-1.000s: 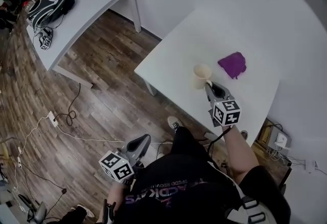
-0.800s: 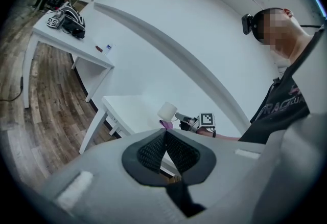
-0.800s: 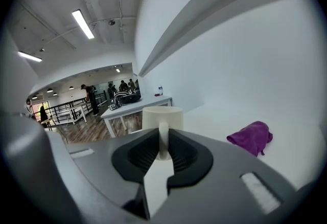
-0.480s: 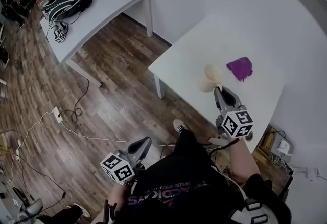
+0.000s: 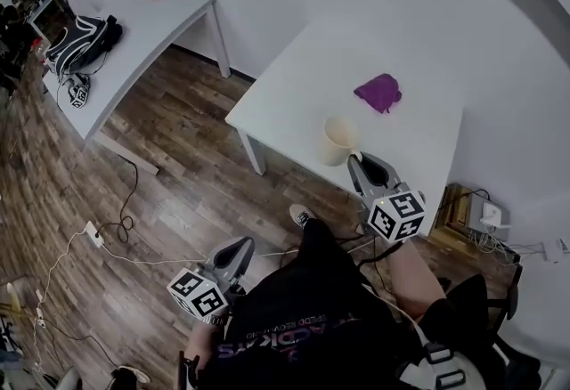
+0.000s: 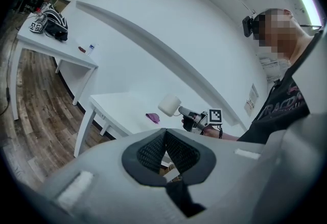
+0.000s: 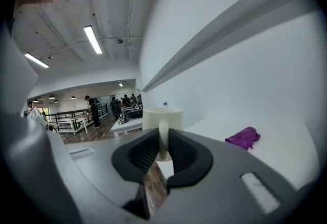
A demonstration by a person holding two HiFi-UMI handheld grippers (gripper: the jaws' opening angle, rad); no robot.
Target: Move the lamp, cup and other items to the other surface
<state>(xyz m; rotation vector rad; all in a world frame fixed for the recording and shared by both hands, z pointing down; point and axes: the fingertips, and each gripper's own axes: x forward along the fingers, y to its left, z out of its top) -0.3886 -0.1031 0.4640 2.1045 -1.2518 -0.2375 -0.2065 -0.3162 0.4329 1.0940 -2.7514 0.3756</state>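
Smooth cream cup (image 5: 337, 140), clamped
Right gripper (image 5: 355, 158) pinches its thin handle (image 7: 163, 138) by the white desk's (image 5: 294, 77) near edge; left gripper's (image 5: 243, 245) jaws together.

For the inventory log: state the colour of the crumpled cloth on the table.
Purple. The cloth shows best in the head view.

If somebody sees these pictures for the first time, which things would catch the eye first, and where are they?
First comes the cream cup, gripped by its handle in the jaws of the right gripper at the near edge of the white table. Next is the purple cloth, lying alone farther back on that table. The left gripper, jaws together and empty, hangs low over the wooden floor.
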